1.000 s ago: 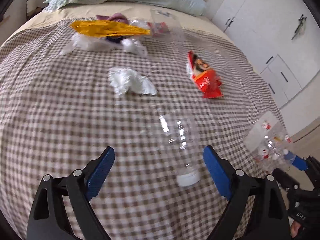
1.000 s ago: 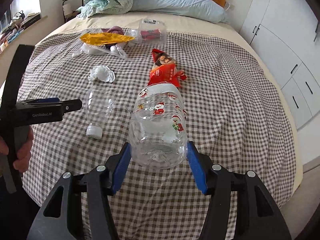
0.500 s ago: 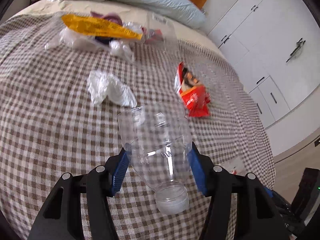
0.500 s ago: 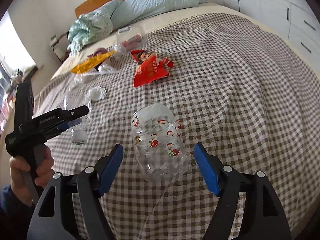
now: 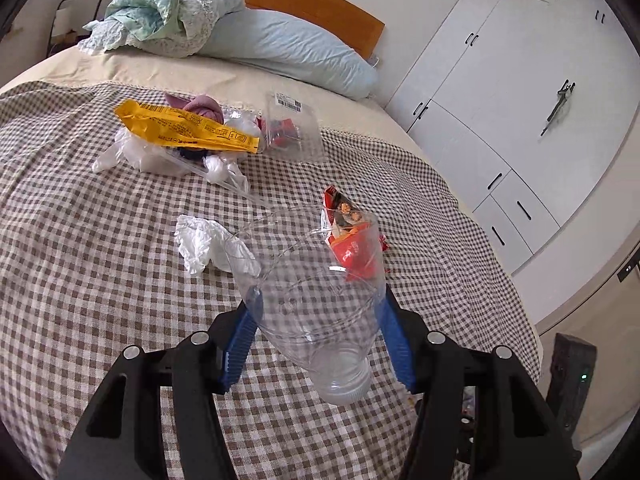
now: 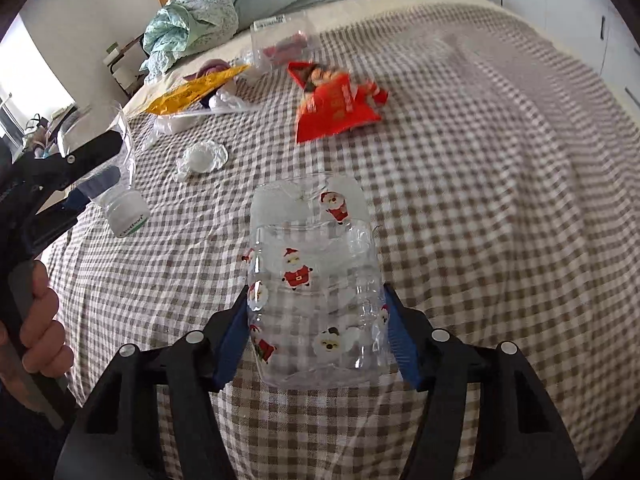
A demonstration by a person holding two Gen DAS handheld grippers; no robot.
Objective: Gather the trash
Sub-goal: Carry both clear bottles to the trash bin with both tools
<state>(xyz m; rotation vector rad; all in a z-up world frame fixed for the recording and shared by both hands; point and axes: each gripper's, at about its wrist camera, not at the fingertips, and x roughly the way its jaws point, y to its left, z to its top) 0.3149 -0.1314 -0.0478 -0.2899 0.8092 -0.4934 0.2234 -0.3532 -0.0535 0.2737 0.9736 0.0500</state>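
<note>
- Checkered bedspread point(image 5: 80, 280) under everything; pillow point(image 5: 288, 52) at the head.
- Right gripper point(image 6: 316, 328) clamped on Santa-print jar point(image 6: 312, 300), above the bedspread.
- Left gripper point(image 5: 316, 320) clamped on clear bottle point(image 5: 316, 304), cap toward camera; it partly hides red snack bag point(image 5: 356, 252).
- Yellow wrapper point(image 5: 184, 128), clamshell box point(image 5: 292, 128), crumpled white plastic point(image 5: 204, 244) loose beyond.

We see a bed point(image 5: 80, 280) under a brown checked cover point(image 6: 480, 200). On the cover lie a red snack bag point(image 6: 336, 108), a crumpled white tissue point(image 5: 200, 244), a yellow wrapper point(image 5: 184, 128) atop clear plastic, and a clear clamshell box point(image 5: 292, 128). A blue pillow point(image 5: 288, 52) rests at the head.
</note>
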